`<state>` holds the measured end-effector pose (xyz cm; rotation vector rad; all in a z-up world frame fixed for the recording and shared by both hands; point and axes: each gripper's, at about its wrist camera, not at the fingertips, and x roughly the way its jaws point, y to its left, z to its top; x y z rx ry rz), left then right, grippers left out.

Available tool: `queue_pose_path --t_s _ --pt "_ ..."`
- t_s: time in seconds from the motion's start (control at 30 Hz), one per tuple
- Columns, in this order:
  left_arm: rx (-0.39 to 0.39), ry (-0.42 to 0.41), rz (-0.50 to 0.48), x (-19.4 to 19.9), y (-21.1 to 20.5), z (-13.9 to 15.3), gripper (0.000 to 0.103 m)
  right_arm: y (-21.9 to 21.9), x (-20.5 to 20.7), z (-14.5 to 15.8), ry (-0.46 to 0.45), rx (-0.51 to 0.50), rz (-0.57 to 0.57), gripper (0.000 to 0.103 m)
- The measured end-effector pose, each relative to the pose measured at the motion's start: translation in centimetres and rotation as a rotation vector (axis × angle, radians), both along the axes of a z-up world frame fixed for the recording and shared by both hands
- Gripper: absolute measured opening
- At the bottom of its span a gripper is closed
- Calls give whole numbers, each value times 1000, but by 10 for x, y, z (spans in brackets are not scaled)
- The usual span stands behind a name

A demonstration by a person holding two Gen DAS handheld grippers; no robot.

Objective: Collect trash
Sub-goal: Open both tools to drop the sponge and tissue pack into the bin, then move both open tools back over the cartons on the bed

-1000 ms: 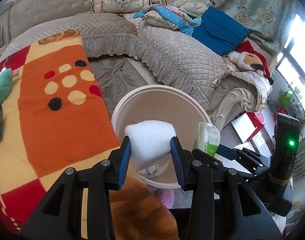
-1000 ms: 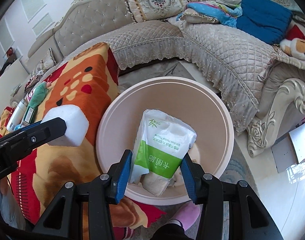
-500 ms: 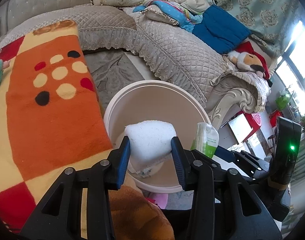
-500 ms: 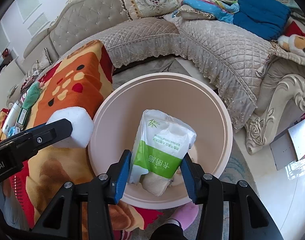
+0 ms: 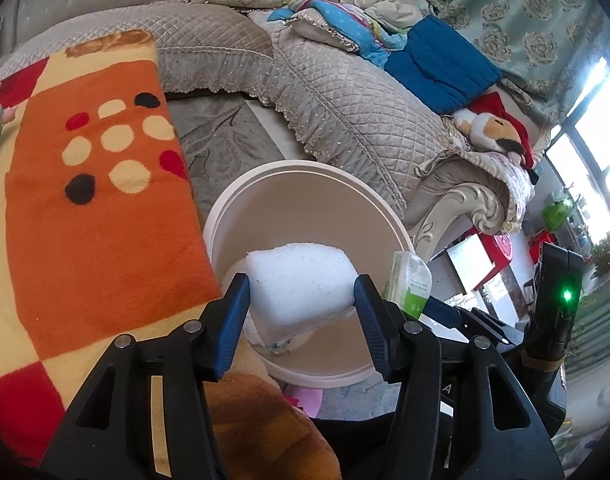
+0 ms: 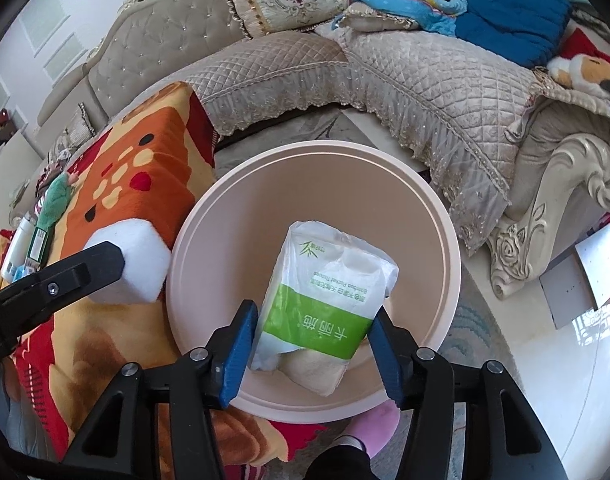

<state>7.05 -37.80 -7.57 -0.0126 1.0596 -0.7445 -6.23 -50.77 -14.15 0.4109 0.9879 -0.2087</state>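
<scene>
Above the bin (image 6: pixel 313 168), the left gripper (image 5: pixel 301 296) has a foam block (image 5: pixel 301 280) between its fingers, the right gripper (image 6: pixel 313 332) a tissue pack (image 6: pixel 325 292); both have just been spreading, pads barely touching.

My left wrist camera looks steeply down along its two fingers from close above the near rim of the round bin (image 5: pixel 305 184), with the sofa (image 5: pixel 345 120) beyond and the orange blanket (image 5: pixel 85 220) on the left. My right wrist camera sits just beside it, facing the same way and nearly over the bin's mouth. Both views share the bin, the blanket, the sofa and each other's tool.
</scene>
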Motion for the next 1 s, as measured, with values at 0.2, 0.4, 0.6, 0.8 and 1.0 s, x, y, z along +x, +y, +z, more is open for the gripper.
queue_pose_path --t_s 0.2,0.4,0.6,0.8,1.0 --pt "-8 25 1 3 1 -2 53 -3 -2 0 -5 21 -17 60" --pt "-9 28 5 3 3 -1 54 -3 -2 0 -2 23 -21 61" --pt "2 10 5 1 5 1 54 1 -2 1 3 11 -8 62" --pt "16 -15 13 -3 12 4 54 8 -2 4 1 5 7 62" --pt "39 -57 34 -7 31 8 54 18 -2 14 -12 -11 20 62"
